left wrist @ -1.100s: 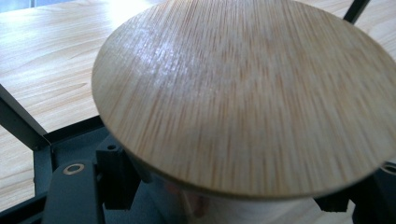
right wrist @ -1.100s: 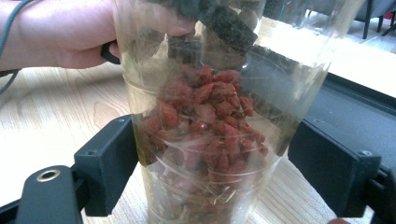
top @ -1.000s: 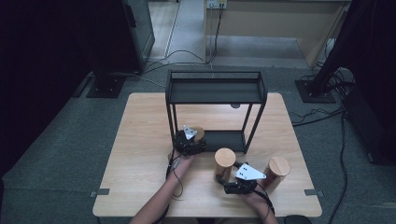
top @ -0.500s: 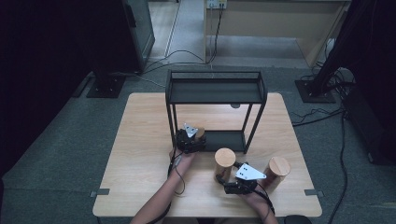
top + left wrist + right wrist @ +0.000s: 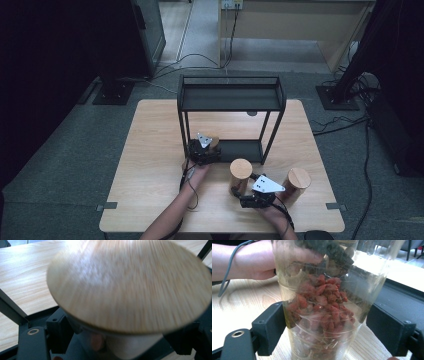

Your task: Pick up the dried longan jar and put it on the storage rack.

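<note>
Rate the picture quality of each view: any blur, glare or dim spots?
High view: dim overall, dark at the edges, yet the wooden table and black shelf rack read sharp. Left gripper view: the jar's wooden lid is close and smeared, with glare at its top. Right gripper view: the clear jar of red dried berries is fairly sharp; its background is overexposed at right.

Clear jar (image 5: 324,310) w/ red berries (image 5: 322,307); black jaws.

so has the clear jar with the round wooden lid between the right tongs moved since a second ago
No. The clear jar with the round wooden lid sits at the same spot in front of the black metal shelf rack, right tongs around it.
</note>
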A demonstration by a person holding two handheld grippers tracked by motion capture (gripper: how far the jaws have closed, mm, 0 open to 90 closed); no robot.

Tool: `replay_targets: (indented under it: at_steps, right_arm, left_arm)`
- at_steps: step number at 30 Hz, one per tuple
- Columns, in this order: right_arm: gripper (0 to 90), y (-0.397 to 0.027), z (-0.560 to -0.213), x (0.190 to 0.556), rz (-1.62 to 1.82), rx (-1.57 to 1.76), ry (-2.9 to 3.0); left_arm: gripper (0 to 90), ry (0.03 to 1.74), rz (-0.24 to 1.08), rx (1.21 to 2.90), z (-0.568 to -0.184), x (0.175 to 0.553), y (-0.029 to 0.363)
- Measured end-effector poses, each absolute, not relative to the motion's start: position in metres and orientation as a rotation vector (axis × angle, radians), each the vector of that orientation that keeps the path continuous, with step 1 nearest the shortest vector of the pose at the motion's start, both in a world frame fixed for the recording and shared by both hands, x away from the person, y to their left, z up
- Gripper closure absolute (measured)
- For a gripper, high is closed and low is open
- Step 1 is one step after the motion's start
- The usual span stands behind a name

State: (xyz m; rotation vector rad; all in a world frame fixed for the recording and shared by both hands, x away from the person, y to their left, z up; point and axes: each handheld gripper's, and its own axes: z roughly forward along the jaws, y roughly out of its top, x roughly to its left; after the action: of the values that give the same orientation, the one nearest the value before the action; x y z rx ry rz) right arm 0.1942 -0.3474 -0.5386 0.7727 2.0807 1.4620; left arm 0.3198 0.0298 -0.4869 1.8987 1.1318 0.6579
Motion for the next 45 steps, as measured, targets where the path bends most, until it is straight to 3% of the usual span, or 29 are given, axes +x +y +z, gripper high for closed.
replay_targets:
  at_steps: [26, 45]
  right_arm:
    - [16.9, -0.347, -0.538, 0.194, 1.458, 0.772, 2.080]
    - [16.9, -0.347, -0.539, 0.194, 1.460, 0.773, 2.080]
  left_arm:
    - [18.4, 1.105, 0.709, 1.896, -0.498, 0.287, 0.030]
    - [18.5, 1.065, 0.660, 1.944, -0.491, 0.282, 0.045]
